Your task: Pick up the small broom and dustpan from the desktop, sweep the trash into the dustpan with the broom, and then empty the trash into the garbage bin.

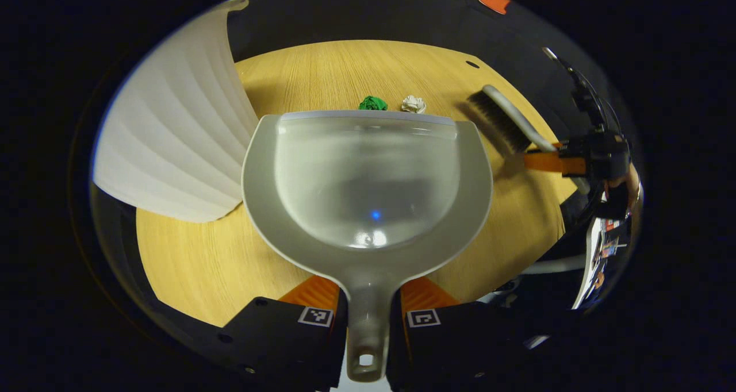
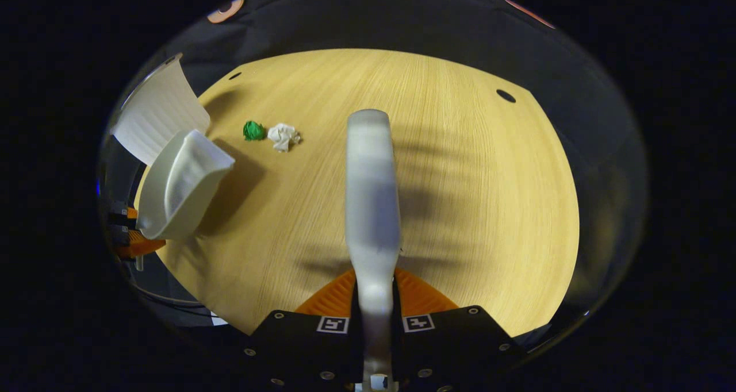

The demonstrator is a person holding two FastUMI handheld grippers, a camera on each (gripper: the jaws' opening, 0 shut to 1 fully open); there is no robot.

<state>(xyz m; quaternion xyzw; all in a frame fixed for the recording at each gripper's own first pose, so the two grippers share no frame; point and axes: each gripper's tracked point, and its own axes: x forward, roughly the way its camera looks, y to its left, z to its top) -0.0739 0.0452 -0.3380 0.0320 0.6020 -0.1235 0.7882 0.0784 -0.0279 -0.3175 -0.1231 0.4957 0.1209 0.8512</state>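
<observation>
Both views above shared desktop (image 1: pixel 190 265)

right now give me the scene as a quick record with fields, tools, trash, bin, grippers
left gripper: shut on the dustpan handle
right gripper: shut on the broom handle
trash: green paper ball and white paper ball, side by side on the table
dustpan position: mouth faces the trash, no trash inside it
broom position: above the table, apart from the trash
garbage bin: white, ribbed, left of the dustpan
sweeping: not yet done
</observation>
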